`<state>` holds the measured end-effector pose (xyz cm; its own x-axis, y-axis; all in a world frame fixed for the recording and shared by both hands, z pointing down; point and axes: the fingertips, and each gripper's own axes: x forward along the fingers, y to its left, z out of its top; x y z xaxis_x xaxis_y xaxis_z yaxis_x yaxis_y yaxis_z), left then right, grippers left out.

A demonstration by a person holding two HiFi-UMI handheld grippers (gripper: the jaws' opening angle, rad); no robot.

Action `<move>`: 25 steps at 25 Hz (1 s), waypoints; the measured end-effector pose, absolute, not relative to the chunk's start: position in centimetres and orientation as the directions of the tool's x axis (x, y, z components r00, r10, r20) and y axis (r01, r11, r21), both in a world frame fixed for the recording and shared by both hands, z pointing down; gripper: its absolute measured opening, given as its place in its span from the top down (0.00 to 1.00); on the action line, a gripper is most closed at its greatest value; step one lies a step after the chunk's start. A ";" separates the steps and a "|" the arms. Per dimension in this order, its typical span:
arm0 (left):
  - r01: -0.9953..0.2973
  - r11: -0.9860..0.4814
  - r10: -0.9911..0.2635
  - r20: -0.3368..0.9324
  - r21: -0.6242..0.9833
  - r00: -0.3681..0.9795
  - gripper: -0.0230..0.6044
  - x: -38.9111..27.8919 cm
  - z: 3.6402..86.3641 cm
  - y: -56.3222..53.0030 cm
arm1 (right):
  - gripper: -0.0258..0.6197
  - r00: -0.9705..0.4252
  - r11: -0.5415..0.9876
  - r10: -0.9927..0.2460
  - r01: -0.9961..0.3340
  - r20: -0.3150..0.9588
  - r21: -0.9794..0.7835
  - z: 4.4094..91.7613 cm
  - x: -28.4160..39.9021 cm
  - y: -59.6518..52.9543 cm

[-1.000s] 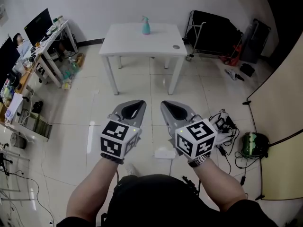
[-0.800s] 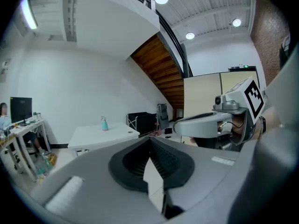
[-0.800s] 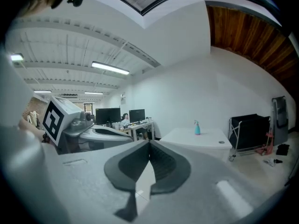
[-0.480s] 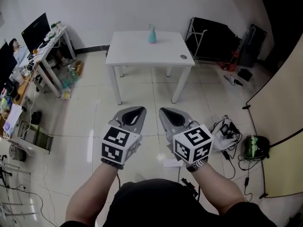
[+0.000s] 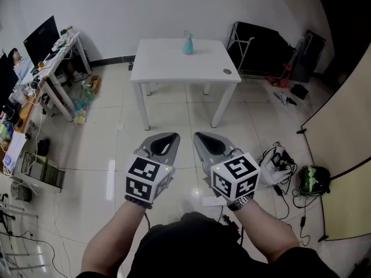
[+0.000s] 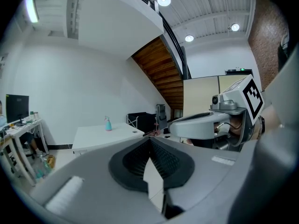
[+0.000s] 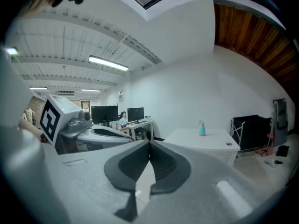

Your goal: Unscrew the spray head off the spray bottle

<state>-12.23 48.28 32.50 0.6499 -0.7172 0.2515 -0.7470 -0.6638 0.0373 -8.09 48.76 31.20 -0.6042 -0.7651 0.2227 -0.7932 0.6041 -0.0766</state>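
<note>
the spray bottle is seen upright at twelve o'clock, near the far edge of the white worktop. the left gripper and right gripper are held at six o'clock, well apart from it, jaws closed on nothing.

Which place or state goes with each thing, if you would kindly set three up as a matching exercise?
Things:
1 bottle
2 monitor
3 left gripper

Places or states:
a on the desk at left
b shut, empty
c on the white table

Pairs: 1-c; 2-a; 3-b
</note>
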 end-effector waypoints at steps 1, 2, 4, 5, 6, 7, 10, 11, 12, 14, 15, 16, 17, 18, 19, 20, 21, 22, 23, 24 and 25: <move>-0.745 -0.666 -0.714 0.256 0.039 0.652 0.94 -12.2 32.7 48.0 | 0.97 -0.604 0.603 -0.765 -0.794 0.223 -0.080 31.4 -8.2 48.4; -0.743 -0.668 -0.710 0.260 0.045 0.654 0.94 -12.2 32.8 47.7 | 0.97 -0.604 0.603 -0.765 -0.794 0.222 -0.083 31.5 -8.2 48.1; -0.741 -0.669 -0.706 0.267 0.051 0.656 0.94 -12.2 33.0 47.0 | 0.97 -0.604 0.601 -0.765 -0.794 0.221 -0.088 31.7 -8.4 47.2; -0.742 -0.669 -0.706 0.270 0.051 0.655 0.94 -12.3 33.0 46.5 | 0.97 -0.604 0.600 -0.766 -0.795 0.221 -0.091 31.8 -8.4 46.7; -0.743 -0.668 -0.706 0.273 0.050 0.654 0.94 -12.3 33.1 46.0 | 0.97 -0.603 0.599 -0.766 -0.795 0.221 -0.093 31.9 -8.4 46.3; -0.744 -0.667 -0.707 0.275 0.051 0.652 0.94 -12.4 33.2 45.4 | 0.97 -0.602 0.598 -0.767 -0.796 0.222 -0.094 32.0 -8.4 45.7; -0.742 -0.668 -0.704 0.275 0.056 0.655 0.94 -12.0 33.3 43.4 | 0.97 -0.595 0.591 -0.771 -0.801 0.227 -0.095 32.1 -7.9 44.0; -0.740 -0.670 -0.702 0.274 0.058 0.657 0.94 -11.7 33.3 42.8 | 0.97 -0.593 0.589 -0.772 -0.803 0.229 -0.094 32.2 -7.5 43.3; -0.739 -0.671 -0.701 0.273 0.060 0.659 0.94 -11.3 33.4 42.1 | 0.97 -0.591 0.587 -0.773 -0.804 0.231 -0.093 32.2 -7.2 42.7; -0.737 -0.672 -0.699 0.272 0.064 0.661 0.94 -10.5 33.5 40.6 | 0.97 -0.589 0.585 -0.773 -0.806 0.237 -0.093 32.5 -6.4 41.2; -0.737 -0.672 -0.698 0.273 0.066 0.661 0.94 -10.2 33.6 39.9 | 0.97 -0.588 0.584 -0.773 -0.806 0.240 -0.094 32.6 -6.0 40.5; -0.738 -0.672 -0.698 0.275 0.068 0.661 0.94 -9.8 33.8 39.1 | 0.97 -0.587 0.583 -0.773 -0.807 0.241 -0.095 32.7 -5.7 39.8; -0.738 -0.671 -0.698 0.277 0.069 0.660 0.94 -9.5 33.9 38.4 | 0.97 -0.587 0.583 -0.773 -0.807 0.242 -0.096 32.7 -5.3 39.1; -0.739 -0.670 -0.698 0.280 0.070 0.659 0.94 -9.2 33.9 37.6 | 0.97 -0.587 0.583 -0.772 -0.807 0.243 -0.097 32.8 -5.0 38.4; -0.741 -0.668 -0.699 0.282 0.071 0.657 0.94 -9.0 33.9 36.9 | 0.97 -0.587 0.583 -0.772 -0.807 0.243 -0.097 32.7 -4.6 37.7; -0.742 -0.666 -0.700 0.283 0.071 0.655 0.94 -8.7 34.0 36.1 | 0.97 -0.587 0.582 -0.773 -0.807 0.242 -0.099 32.7 -4.3 37.0; -0.744 -0.664 -0.702 0.285 0.070 0.653 0.94 -8.5 34.0 35.4 | 0.98 -0.587 0.581 -0.773 -0.807 0.240 -0.101 32.7 -3.9 36.3; -0.746 -0.662 -0.703 0.286 0.070 0.651 0.94 -8.2 34.0 34.8 | 0.97 -0.587 0.581 -0.774 -0.808 0.238 -0.103 32.7 -3.5 35.6; -0.748 -0.660 -0.705 0.289 0.069 0.648 0.94 -8.0 34.0 34.2 | 0.97 -0.587 0.580 -0.774 -0.808 0.236 -0.106 32.7 -3.1 35.0; -0.750 -0.657 -0.706 0.293 0.068 0.645 0.94 -7.7 34.2 33.6 | 0.97 -0.588 0.581 -0.774 -0.807 0.235 -0.108 32.7 -2.7 34.5; -0.752 -0.656 -0.706 0.297 0.068 0.642 0.94 -7.4 34.3 33.1 | 0.97 -0.590 0.581 -0.773 -0.806 0.235 -0.110 32.8 -2.3 34.0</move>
